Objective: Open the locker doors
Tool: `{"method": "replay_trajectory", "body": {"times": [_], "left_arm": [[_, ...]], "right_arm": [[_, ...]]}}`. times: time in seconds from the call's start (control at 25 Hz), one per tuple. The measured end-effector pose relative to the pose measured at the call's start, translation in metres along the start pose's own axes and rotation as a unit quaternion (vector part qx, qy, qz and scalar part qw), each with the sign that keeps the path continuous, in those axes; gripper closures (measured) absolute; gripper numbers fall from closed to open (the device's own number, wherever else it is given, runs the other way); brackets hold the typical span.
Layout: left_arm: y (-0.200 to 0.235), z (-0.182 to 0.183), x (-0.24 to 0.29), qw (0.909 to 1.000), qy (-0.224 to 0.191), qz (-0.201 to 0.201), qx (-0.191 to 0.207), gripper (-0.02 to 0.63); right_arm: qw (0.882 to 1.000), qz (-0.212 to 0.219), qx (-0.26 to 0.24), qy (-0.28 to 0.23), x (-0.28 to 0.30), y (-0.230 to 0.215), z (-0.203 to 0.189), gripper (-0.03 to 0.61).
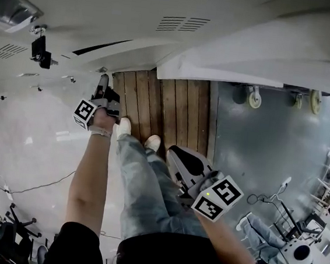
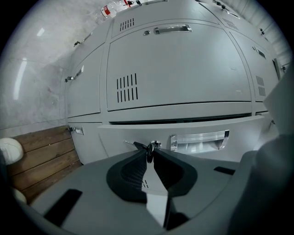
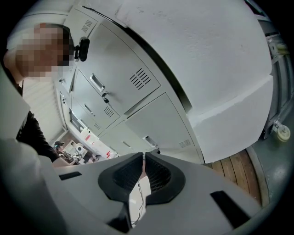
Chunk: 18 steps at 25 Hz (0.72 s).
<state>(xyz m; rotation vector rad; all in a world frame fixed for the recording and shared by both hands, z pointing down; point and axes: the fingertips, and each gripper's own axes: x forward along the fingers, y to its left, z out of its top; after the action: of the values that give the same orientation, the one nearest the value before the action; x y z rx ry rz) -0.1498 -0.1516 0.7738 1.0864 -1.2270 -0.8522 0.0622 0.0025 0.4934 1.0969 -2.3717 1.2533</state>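
Note:
Grey metal lockers (image 2: pixel 179 69) fill the left gripper view. The low door (image 2: pixel 138 135) in front of the jaws stands slightly proud of the row; it has a chrome recessed handle (image 2: pixel 198 141) and a lock with a key (image 2: pixel 150 148). My left gripper (image 2: pixel 149 153) is shut on that key's dark head. In the head view the left gripper (image 1: pixel 102 84) reaches down against the locker front. My right gripper (image 3: pixel 144 158) is shut with nothing between its fingers; it hangs by the person's leg (image 1: pixel 177 158), away from the lockers. A wide white locker door (image 3: pixel 220 69) stands open.
A wooden platform (image 1: pixel 167 111) lies at the lockers' foot, where the person's white shoes (image 1: pixel 123 127) stand. Grey floor to the right carries caster wheels (image 1: pixel 253 97) and cables (image 1: pixel 263 197). A black camera (image 1: pixel 40 51) is mounted on a locker. Another person (image 1: pixel 263 232) sits at lower right.

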Motion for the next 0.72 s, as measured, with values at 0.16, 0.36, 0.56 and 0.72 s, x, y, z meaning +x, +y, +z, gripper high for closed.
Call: {"method": "replay_trajectory", "body": {"times": [0.16,0.36,0.56,0.72], "left_arm": [[0.005,-0.010,-0.015,0.9999,0.000,-0.002,-0.010,0.552],[0.009,-0.025,-0.031,0.9997,0.001,-0.002,-0.026,0.552],[0.014,-0.044,-0.047,0.9991,0.008,-0.004,-0.040,0.552],[0.017,-0.059,-0.058,0.9988,0.023,-0.008,-0.043,0.552]], "right_arm": [[1.000,0.006,-0.005,0.002,-0.003,0.005,-0.005,0.535],[1.000,0.007,-0.007,0.002,-0.008,0.007,-0.012,0.535],[1.000,0.009,-0.007,0.002,-0.012,0.011,-0.020,0.535],[1.000,0.011,-0.007,-0.001,-0.015,0.015,-0.023,0.535]]}}
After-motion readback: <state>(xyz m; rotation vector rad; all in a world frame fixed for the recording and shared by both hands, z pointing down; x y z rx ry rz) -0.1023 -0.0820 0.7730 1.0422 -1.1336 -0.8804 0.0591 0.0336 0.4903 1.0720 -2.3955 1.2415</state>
